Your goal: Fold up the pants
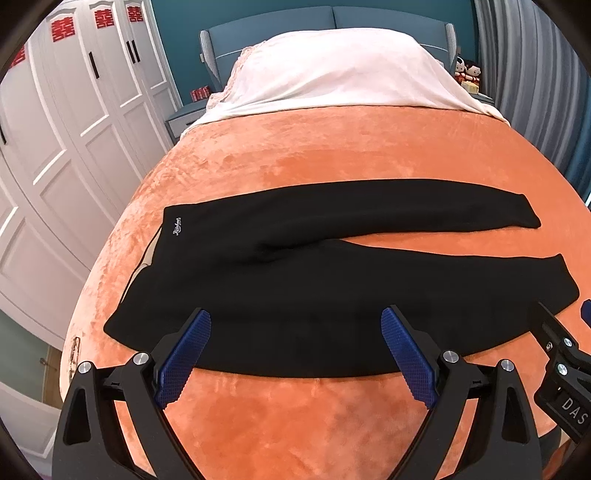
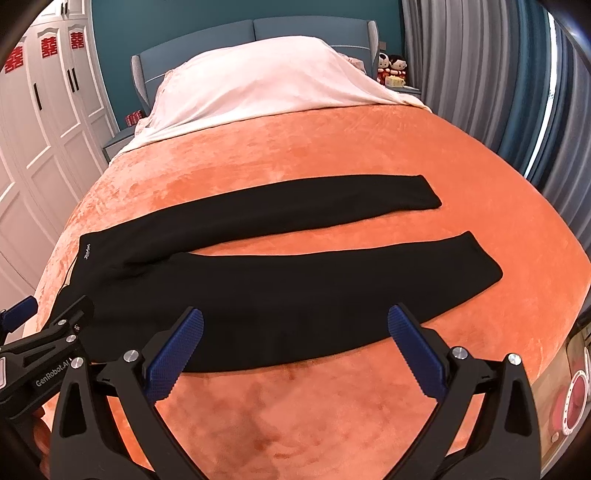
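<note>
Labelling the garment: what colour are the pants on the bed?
Black pants; clearest in the right wrist view.

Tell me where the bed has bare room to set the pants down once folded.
Widest bare patch: orange blanket between the black pants and white cover. Also a narrow wedge between the legs, and a strip behind the left gripper and right gripper.

An orange plush blanket (image 1: 332, 147) covers the bed, and a white cover (image 1: 343, 74) lies over its head end against the blue headboard (image 1: 269, 26). White wardrobes (image 1: 74, 110) with red paper emblems (image 1: 61, 31) stand along the left edge. Grey curtains (image 2: 461, 55) hang beyond the right edge, near two small dolls (image 2: 391, 64).
</note>
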Action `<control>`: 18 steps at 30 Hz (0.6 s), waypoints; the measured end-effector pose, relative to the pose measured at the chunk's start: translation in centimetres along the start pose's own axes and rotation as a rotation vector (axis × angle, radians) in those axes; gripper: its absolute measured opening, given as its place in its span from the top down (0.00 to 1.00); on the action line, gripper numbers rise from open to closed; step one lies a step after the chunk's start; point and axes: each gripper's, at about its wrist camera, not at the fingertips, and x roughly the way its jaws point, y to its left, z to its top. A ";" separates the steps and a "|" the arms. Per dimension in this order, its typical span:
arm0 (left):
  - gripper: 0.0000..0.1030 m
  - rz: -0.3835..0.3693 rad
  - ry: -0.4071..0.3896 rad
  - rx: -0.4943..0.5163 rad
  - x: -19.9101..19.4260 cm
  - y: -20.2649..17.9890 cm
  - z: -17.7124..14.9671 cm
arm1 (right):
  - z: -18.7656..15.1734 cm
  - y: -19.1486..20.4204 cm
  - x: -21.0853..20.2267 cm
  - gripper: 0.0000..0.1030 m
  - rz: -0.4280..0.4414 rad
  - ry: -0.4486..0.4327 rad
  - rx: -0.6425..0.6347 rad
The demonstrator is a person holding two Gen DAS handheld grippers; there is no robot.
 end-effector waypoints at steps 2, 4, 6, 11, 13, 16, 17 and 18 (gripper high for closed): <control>0.11 0.000 0.006 0.003 0.5 -0.1 0.2 | 0.0 0.1 0.4 0.05 -0.003 0.004 -0.001; 0.11 -0.002 0.010 0.002 1.0 -0.2 0.4 | 0.1 0.0 0.8 0.05 0.004 0.009 0.002; 0.11 0.001 0.022 0.002 1.8 -0.2 0.6 | 0.2 -0.4 1.6 0.05 0.020 0.019 0.013; 0.11 -0.048 0.079 -0.053 5.2 1.9 1.5 | 1.4 -5.2 6.4 0.05 0.120 0.082 0.108; 0.11 -0.050 0.104 -0.082 7.1 3.3 2.2 | 2.9 -8.9 9.3 0.04 0.091 0.090 0.140; 0.11 -0.012 0.135 -0.107 11.1 6.2 4.2 | 6.7 -14.8 14.6 0.04 0.021 0.141 0.164; 0.11 0.001 0.140 -0.111 12.3 7.2 4.9 | 8.6 -17.0 16.8 0.04 -0.002 0.164 0.170; 0.11 0.025 0.147 -0.124 14.1 8.7 6.1 | 10.0 -18.2 18.4 0.05 -0.003 0.170 0.174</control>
